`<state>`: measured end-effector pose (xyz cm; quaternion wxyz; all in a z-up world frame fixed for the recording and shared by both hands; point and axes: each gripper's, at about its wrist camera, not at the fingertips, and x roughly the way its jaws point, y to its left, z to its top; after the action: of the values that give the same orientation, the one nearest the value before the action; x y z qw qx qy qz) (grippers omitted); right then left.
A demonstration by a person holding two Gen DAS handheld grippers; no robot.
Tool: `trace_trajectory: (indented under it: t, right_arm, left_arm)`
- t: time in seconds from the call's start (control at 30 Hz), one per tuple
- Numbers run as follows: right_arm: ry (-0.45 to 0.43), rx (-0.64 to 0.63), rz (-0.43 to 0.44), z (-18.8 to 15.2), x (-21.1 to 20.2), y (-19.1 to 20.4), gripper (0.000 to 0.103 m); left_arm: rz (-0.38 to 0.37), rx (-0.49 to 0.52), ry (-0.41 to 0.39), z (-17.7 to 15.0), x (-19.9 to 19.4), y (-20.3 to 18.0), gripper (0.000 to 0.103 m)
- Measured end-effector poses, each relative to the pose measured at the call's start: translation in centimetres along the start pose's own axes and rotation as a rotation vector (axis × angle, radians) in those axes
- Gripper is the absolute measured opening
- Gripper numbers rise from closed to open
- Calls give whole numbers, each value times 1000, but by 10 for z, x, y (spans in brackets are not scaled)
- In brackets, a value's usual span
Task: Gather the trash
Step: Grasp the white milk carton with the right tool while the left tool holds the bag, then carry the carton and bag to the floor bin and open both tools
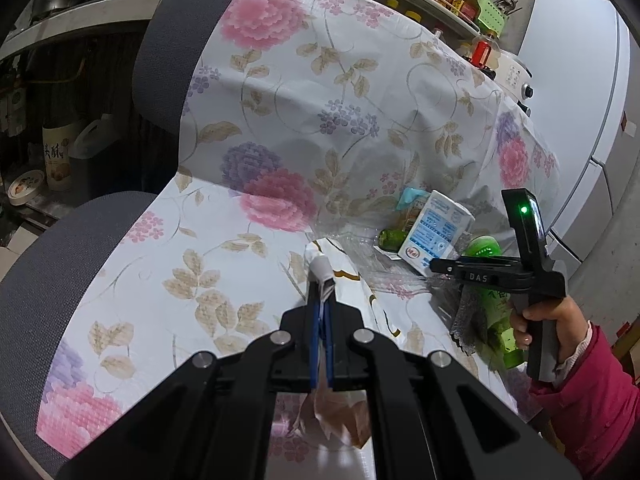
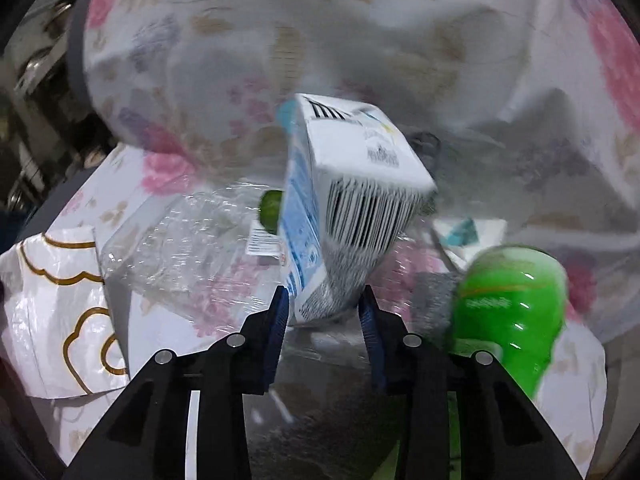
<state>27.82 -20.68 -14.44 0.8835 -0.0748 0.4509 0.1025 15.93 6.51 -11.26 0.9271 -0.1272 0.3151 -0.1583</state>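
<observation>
Left gripper: fingers pressed together, pinching the edge of a white bag with gold outlines.
Right gripper: fingers partly spread, the milk carton between them; contact unclear from blur.
Milk carton: tilted, on the floral cloth among clear plastic wrap.
Green bottle: just right of the carton.

l wrist cam angled down over chair seat, r wrist cam close-up, both share milk carton
</observation>
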Motion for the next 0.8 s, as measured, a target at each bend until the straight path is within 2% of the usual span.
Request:
trace_trajectory:
  t: [0.17, 0.23, 0.27, 0.4, 0.6, 0.7, 0.8]
  right_arm:
    - [-89, 69, 24, 10, -8, -3, 39]
    - [-112, 97, 26, 13, -12, -5, 30]
    - [-135, 106, 18, 13, -16, -6, 20]
    - [-226, 109, 17, 13, -39, -5, 19]
    - [-311, 122, 26, 8, -103, -7, 19]
    - [-351, 133, 32, -9, -141, -8, 19]
    - [-390, 154, 27, -40, -183, -13, 19]
  left_arm:
    - [5, 10, -2, 1, 0, -2, 0]
    - [6, 11, -1, 1, 1, -3, 0]
    - [6, 12, -1, 2, 0, -4, 0]
    - [2, 25, -35, 7, -11, -12, 0]
    - [-44, 87, -124, 25, -50, -49, 0]
    - [-89, 121, -168, 29, -75, -76, 0]
    - [-131, 156, -182, 23, -90, -105, 0]
